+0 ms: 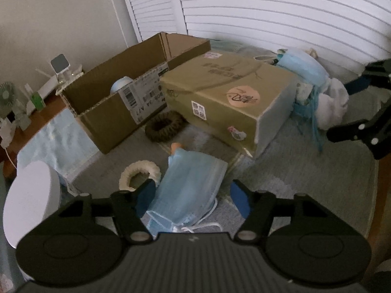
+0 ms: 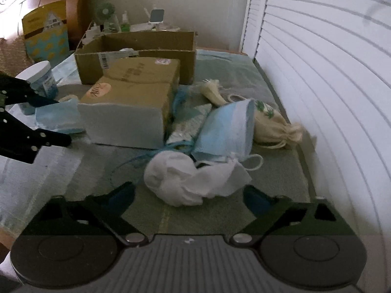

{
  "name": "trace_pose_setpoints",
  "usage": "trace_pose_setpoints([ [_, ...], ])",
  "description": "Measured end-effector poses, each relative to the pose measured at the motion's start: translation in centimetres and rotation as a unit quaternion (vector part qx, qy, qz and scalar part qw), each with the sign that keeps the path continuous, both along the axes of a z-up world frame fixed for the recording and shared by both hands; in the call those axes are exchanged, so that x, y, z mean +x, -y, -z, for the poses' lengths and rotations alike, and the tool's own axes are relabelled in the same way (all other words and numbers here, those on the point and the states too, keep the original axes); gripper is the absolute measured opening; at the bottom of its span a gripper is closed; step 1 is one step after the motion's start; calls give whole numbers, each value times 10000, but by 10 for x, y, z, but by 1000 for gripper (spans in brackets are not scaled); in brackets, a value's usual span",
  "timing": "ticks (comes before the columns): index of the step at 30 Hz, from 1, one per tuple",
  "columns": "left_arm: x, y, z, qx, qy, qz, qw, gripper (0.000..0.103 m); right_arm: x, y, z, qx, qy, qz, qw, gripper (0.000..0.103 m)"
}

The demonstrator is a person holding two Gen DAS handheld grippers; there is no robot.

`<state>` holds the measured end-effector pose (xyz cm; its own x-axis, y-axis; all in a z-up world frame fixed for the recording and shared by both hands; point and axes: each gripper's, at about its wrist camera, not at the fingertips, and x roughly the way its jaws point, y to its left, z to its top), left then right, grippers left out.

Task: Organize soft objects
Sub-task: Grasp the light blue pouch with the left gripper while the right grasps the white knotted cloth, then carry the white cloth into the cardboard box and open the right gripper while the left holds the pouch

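While astride a stack of light-blue face masks [image 1: 188, 185], left gripper [image 1: 193, 195] released, not clamped: jaws apart, one blue pad at the stack's left edge, the other clear of its right side, white ear loops trailing out near the gripper body. Stack flat on the grey-green mat [image 1: 305, 166], in front of a closed kraft box [image 1: 220, 92] with stickers on top. Just left of the masks, a white scrunchie [image 1: 140, 171]; farther back, a dark scrunchie [image 1: 163, 125] in the gap between the kraft box and an open cardboard box [image 1: 110, 102]. At the left edge, a white-lidded tub [image 1: 29, 195], blurred. Right gripper [image 2: 189, 197] likewise released, jaws wide, pointed down at a crumpled white cloth [image 2: 185, 180] lying on the mat just ahead of the pads, untouched by either. Behind the cloth, a second bundle of blue masks [image 2: 224, 127] leaning on a cream drawstring pouch [image 2: 271, 124] with a green print, and blue ribbon [image 2: 171, 146] tangled at the kraft box's near corner. Contents of the open box mostly hidden.
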<state>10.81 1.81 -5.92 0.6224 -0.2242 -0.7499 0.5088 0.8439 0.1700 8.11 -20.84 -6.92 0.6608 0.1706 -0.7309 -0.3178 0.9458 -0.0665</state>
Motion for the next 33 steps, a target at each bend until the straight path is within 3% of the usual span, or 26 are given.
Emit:
trace_pose_setpoints([
  [4,2,1,0,-101,-57,11,9999,63,3,-10,-2,-34,26,-84,10000,80],
  [7,3,0,0,-213,-148,25,9997,52,7,-14,-1,-160,19,-44,9999,64],
  [10,3,-2,-1,-301,-218,3,9993,44,6,-13,-4,-117,6,-52,9999,58],
  [12,3,-4,-3,-341,-263,-19,9991,37,3,-11,-6,-90,-5,-48,9999,57],
  [15,1,-8,-7,-497,-348,-56,9981,36,-1,-6,-11,-31,-17,-63,10000,56],
  [33,-40,-3,-46,-864,-409,341,9948,36,-34,7,-50,-71,150,-238,9996,56],
])
